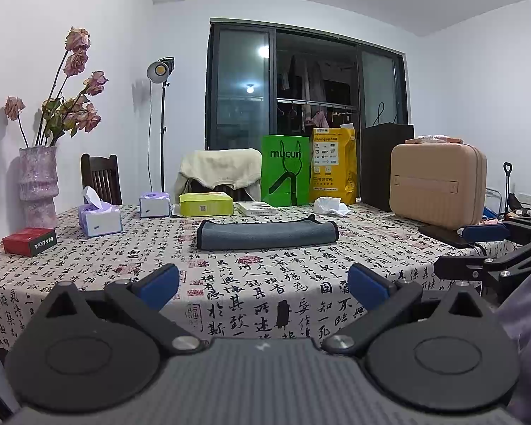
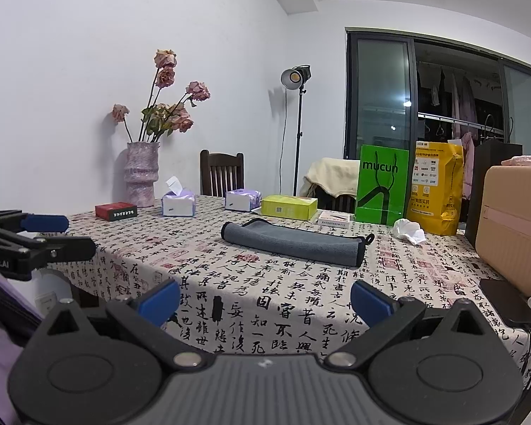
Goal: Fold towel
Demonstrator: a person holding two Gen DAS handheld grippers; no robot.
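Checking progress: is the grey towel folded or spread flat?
Folded: the towel lies as a narrow, thick strip with rounded doubled edges, untouched by either gripper.

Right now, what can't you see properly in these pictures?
- Folded grey towel: how many layers it has, both views; the top fold hides them.
- Small white box: print too small, left view.
- Peach hard case: cut off by the right view's edge.
- Dark phone: the case hides its far end.

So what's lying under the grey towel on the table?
The grey towel lies folded directly on the calligraphy-print tablecloth, which shows on every side. Whatever sits between its layers or beneath it is covered. Both tongs are open and away from it.
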